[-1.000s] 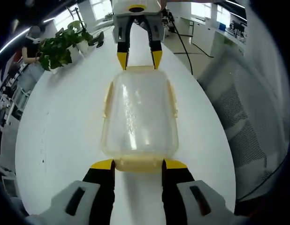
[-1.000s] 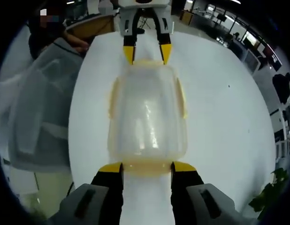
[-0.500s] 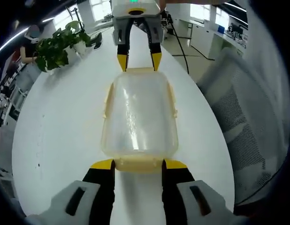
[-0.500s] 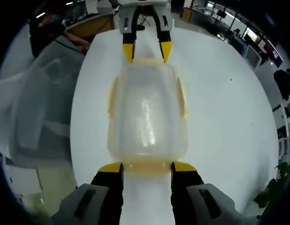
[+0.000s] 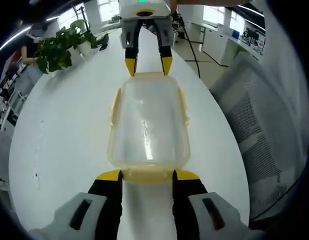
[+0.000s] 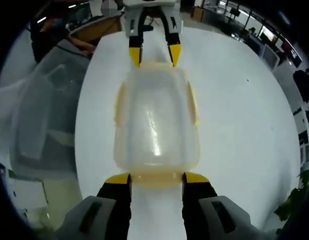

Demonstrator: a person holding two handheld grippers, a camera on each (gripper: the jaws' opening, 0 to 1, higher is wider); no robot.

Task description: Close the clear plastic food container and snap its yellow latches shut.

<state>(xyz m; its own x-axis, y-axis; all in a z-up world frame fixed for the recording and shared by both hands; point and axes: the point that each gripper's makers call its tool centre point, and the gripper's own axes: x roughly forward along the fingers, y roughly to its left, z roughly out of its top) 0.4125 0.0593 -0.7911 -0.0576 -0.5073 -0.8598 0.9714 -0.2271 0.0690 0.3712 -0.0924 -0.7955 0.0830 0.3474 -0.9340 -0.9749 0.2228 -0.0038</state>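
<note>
My left tongs (image 5: 143, 175) spread wide, tips at near end latch of container (image 5: 148, 125); my right tongs (image 5: 146, 63) likewise spread at far end, gripping nothing. Container lies lid-down mid white worktop (image 5: 64, 130). Worktop edge close beside container's right; open room left.

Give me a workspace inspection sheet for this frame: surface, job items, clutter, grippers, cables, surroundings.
Surface: white table, bare around the job.
Job's things: clear plastic food container with lid on; yellow latches at both ends and along the sides; whether snapped, cannot tell.
Clutter: nothing seen.
Grippers: left gripper and right gripper, jaws open, one at each end latch of the container.
Cables: black cable on the floor beyond the table.
Surroundings: potted plant at the far table edge, mesh chair alongside, office desks behind.
</note>
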